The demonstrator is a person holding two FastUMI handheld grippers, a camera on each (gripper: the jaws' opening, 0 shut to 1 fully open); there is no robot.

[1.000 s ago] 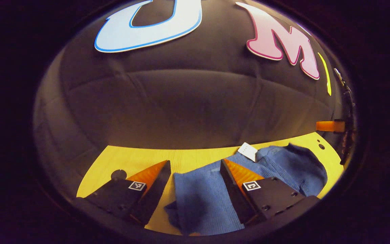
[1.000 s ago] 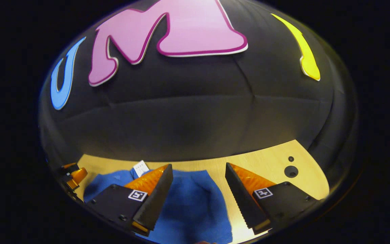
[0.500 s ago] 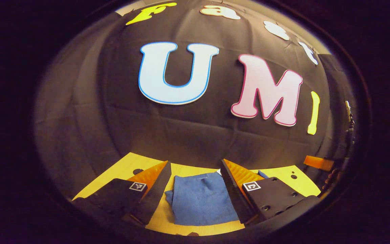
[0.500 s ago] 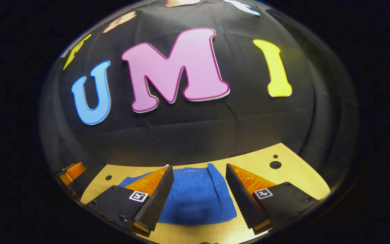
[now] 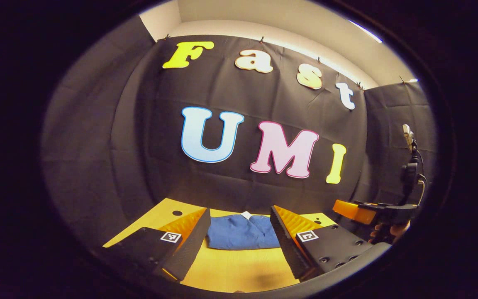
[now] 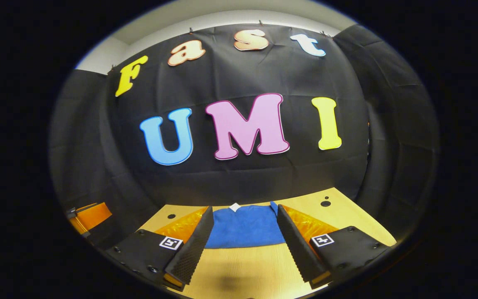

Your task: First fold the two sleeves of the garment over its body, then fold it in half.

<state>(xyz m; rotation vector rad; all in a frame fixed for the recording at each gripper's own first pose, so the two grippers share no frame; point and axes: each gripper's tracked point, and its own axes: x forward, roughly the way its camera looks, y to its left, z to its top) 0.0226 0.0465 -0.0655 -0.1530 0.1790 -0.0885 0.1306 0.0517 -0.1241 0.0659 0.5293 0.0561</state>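
The wooden counter (image 5: 230,270) spreads across the bottom of both views, and at its far edge, lower centre of the frame, lies the blue garment (image 5: 241,237), folded into a compact rectangle (a small white tag (image 6: 235,207) peeks up at its back edge). The left gripper (image 5: 239,245) hovers clear of it, jaws spread wide, gripping nothing. The right gripper (image 6: 243,245) hangs likewise, jaws wide apart and empty, with the garment (image 6: 245,227) framed between its fingers.

Black cloth wall (image 6: 239,182), wooden table (image 6: 243,270)
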